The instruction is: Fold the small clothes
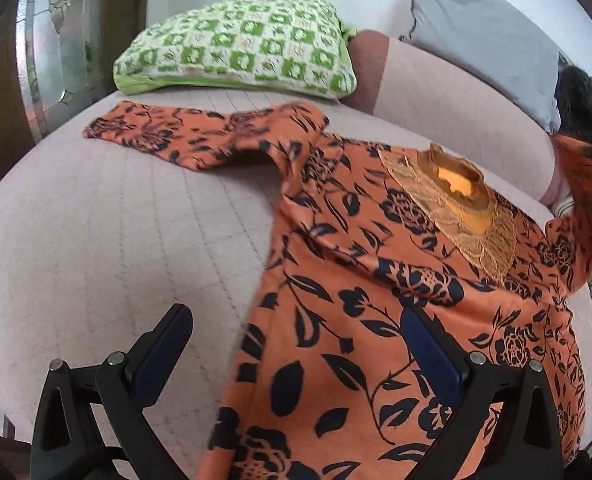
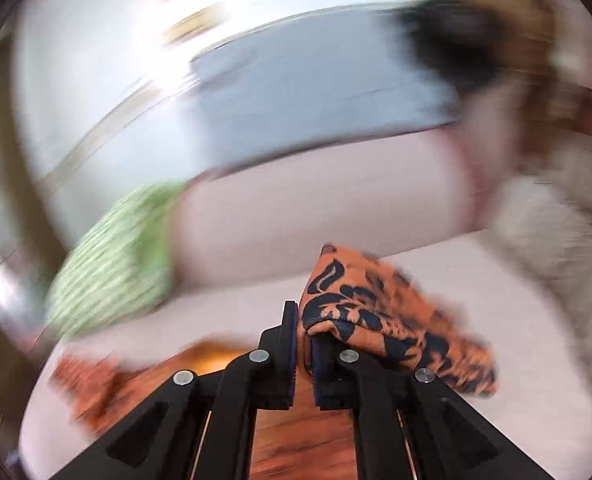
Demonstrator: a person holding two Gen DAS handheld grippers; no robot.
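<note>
An orange top with a dark floral print point(image 1: 359, 280) lies spread on a pale quilted couch seat point(image 1: 96, 232), its gold lace collar point(image 1: 455, 204) facing up and its left sleeve point(image 1: 176, 132) stretched out toward the far left. My left gripper point(image 1: 296, 340) is open, low over the garment's left side edge, one finger over the seat and one over the fabric. My right gripper point(image 2: 303, 324) is shut on the garment's right sleeve point(image 2: 387, 320) and holds it lifted; that sleeve shows raised at the right edge of the left wrist view point(image 1: 583, 176). The right wrist view is motion-blurred.
A green and white patterned cushion point(image 1: 240, 48) lies at the back of the seat. A grey pillow point(image 1: 491, 48) leans on the couch backrest point(image 1: 435, 96). A furry brown and dark animal or throw point(image 2: 515, 60) is at the right.
</note>
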